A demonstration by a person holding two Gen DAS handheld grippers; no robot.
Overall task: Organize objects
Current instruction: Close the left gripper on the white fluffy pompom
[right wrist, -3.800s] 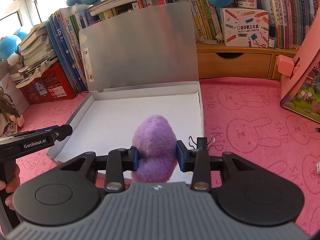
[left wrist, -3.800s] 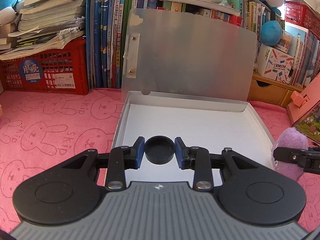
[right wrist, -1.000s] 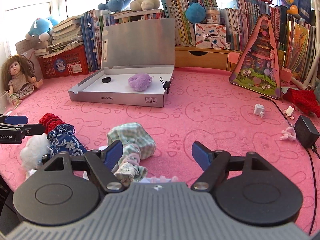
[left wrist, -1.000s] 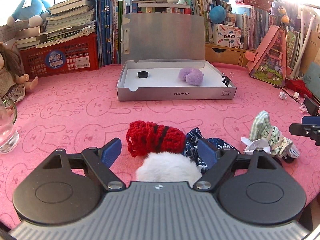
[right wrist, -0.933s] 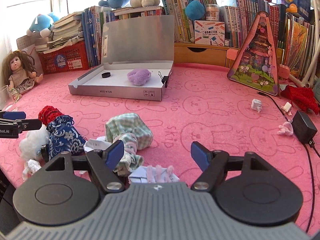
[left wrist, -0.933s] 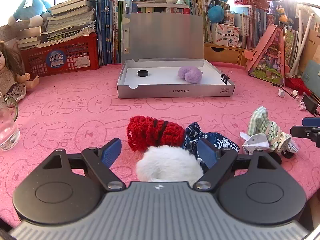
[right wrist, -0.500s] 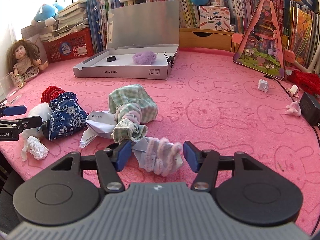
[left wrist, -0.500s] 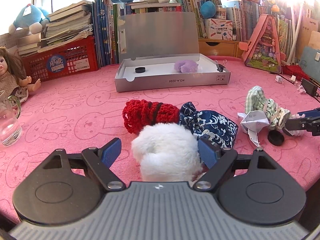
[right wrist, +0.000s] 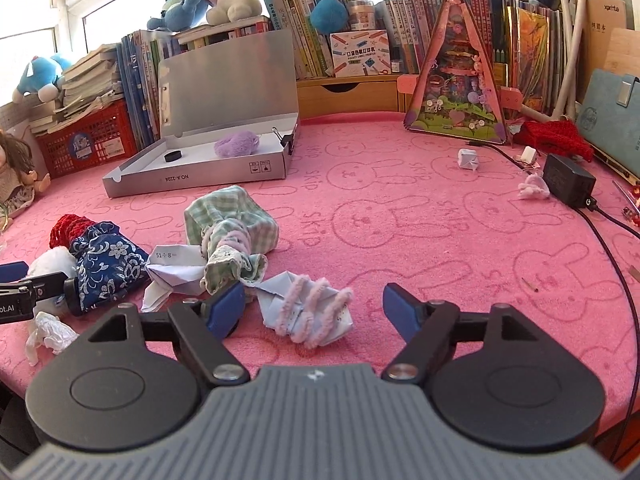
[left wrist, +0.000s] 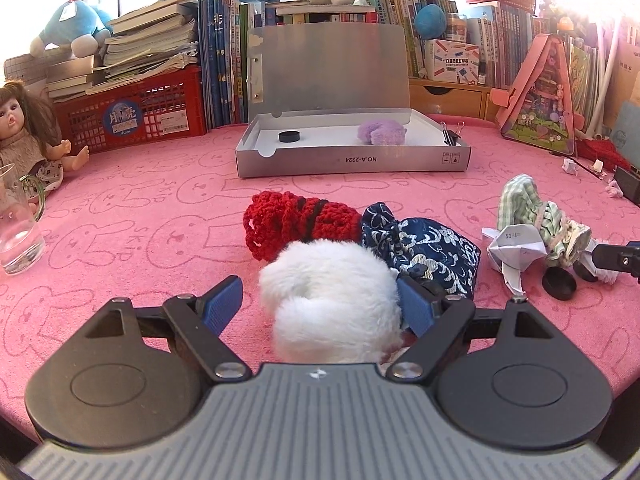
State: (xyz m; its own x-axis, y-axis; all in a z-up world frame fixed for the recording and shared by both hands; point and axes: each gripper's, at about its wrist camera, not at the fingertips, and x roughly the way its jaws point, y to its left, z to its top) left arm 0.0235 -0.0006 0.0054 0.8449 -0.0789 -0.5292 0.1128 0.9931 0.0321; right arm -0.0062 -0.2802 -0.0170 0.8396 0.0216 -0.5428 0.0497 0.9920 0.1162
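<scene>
Next pick-ups judged in hand: left gripper [left wrist: 320, 306] is held wide around the fluffy white pompom [left wrist: 332, 300], right gripper [right wrist: 314, 306], jaws just reopened, around the near folded paper with pink chenille [right wrist: 310, 314]; closing needed, grey open box [right wrist: 192, 178] far left.

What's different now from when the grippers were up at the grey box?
Both grippers let go and pulled back to the pile. The black cap and purple pom-pom now lie in the grey box. The left gripper stands open around the white pom-pom. The right gripper, whose jaws have just been opening, straddles a paper bundle. The box stayed put, lid up.
</scene>
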